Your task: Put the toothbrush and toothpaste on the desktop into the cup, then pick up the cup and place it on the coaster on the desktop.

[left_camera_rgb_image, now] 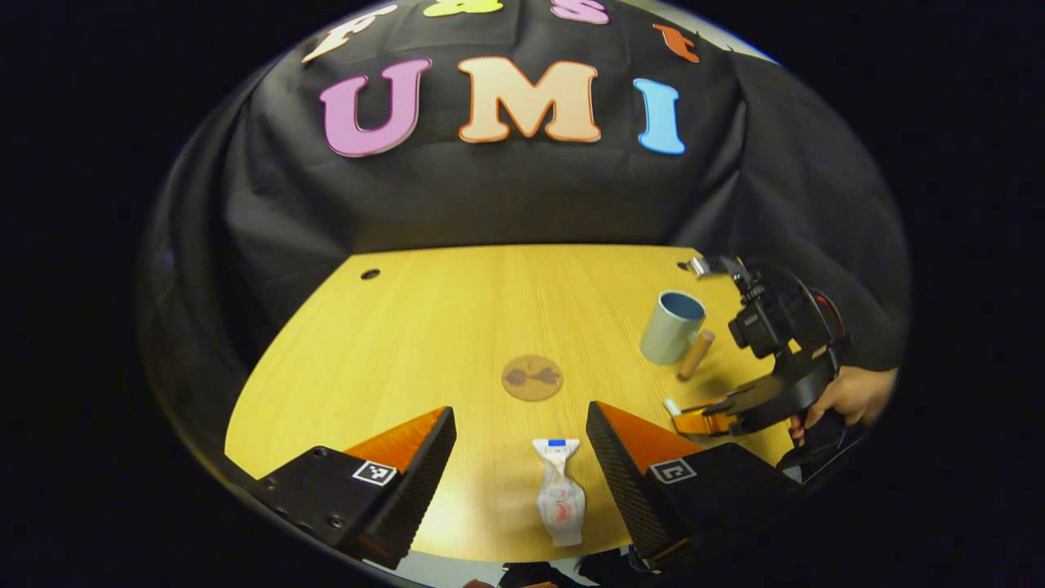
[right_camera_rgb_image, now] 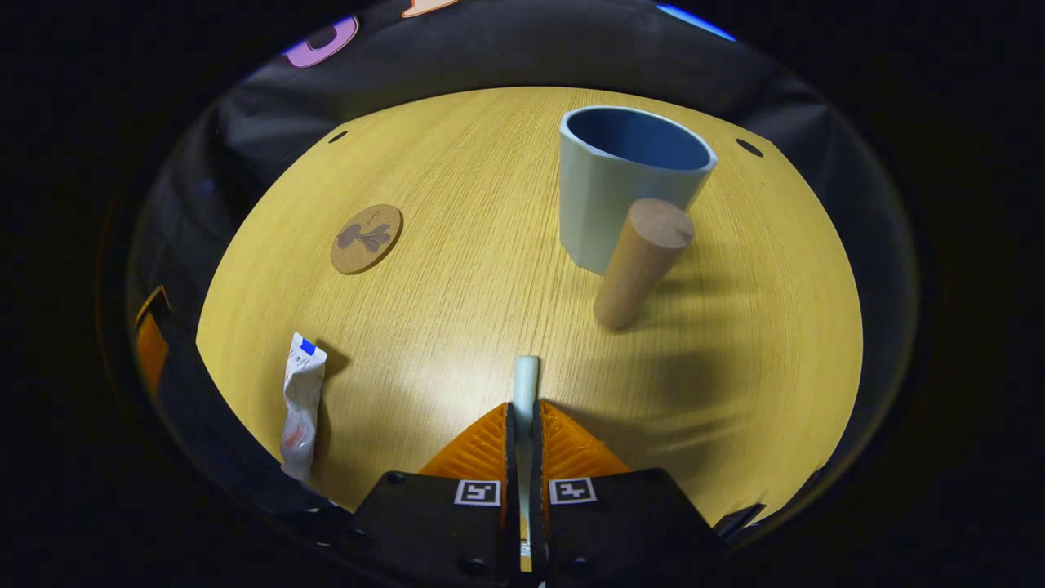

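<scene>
Already clamped between the right gripper point(right_camera_rgb_image: 522, 425) fingers point(right_camera_rgb_image: 563, 445): a white toothbrush point(right_camera_rgb_image: 526, 377), bristle end poking forward past the tips. Ahead and slightly right of those fingers, pale blue cup point(right_camera_rgb_image: 624, 184) upright on the tabletop point(right_camera_rgb_image: 457, 269), with a wooden cylinder point(right_camera_rgb_image: 641, 261) leaning against its near wall, seemingly the brush's handle or a separate peg; cannot tell which. Round cork coaster point(right_camera_rgb_image: 366, 238) off to the front-left, well apart from the cup.

Left gripper point(left_camera_rgb_image: 522, 457) spread wide, holding nothing, crumpled toothpaste tube point(left_camera_rgb_image: 559, 494) lying flat between its fingers point(left_camera_rgb_image: 420, 469) without contact.

Risks, as judged: clipping the leaning cylinder on approach and tipping the cup, since it blocks the near side of the rim. Thin brush held near one end, so liable to pivot in the grip or miss the opening. Soft, creased tube likely to buckle or slide under closing fingers. Both grippers converging on one cup invites collision.
</scene>
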The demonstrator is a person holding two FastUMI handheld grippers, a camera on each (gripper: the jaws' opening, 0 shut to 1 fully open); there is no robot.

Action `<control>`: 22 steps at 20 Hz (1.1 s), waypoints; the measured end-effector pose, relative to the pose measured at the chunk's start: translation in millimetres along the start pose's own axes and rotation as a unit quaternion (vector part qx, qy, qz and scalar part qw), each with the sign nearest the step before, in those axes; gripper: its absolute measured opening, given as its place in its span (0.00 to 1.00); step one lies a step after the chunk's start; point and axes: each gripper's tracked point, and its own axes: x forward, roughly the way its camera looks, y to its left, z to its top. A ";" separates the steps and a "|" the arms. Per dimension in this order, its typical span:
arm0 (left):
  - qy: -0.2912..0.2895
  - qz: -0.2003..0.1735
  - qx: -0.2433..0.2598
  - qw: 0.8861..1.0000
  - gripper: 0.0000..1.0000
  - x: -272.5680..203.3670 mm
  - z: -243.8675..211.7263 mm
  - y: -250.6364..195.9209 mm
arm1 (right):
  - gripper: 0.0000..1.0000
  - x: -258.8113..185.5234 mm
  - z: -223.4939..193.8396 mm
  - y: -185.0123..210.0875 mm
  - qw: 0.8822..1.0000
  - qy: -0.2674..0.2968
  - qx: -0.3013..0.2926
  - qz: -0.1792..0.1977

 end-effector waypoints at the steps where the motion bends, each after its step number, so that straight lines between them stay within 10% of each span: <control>1: 0.023 -0.005 -0.001 1.000 0.96 4.5 -11.7 -3.6 | 0.07 0.2 -0.6 0.1 1.000 -0.001 -0.001 0.000; 14: 0.173 -0.017 -0.008 0.985 0.95 49.6 -91.2 -20.4 | 0.07 0.0 -0.3 -0.3 1.000 -0.010 0.001 0.008; 22: 0.209 -0.015 -0.014 0.978 0.78 68.0 -109.4 -19.6 | 0.07 -0.7 0.0 -0.1 1.000 -0.016 0.002 0.009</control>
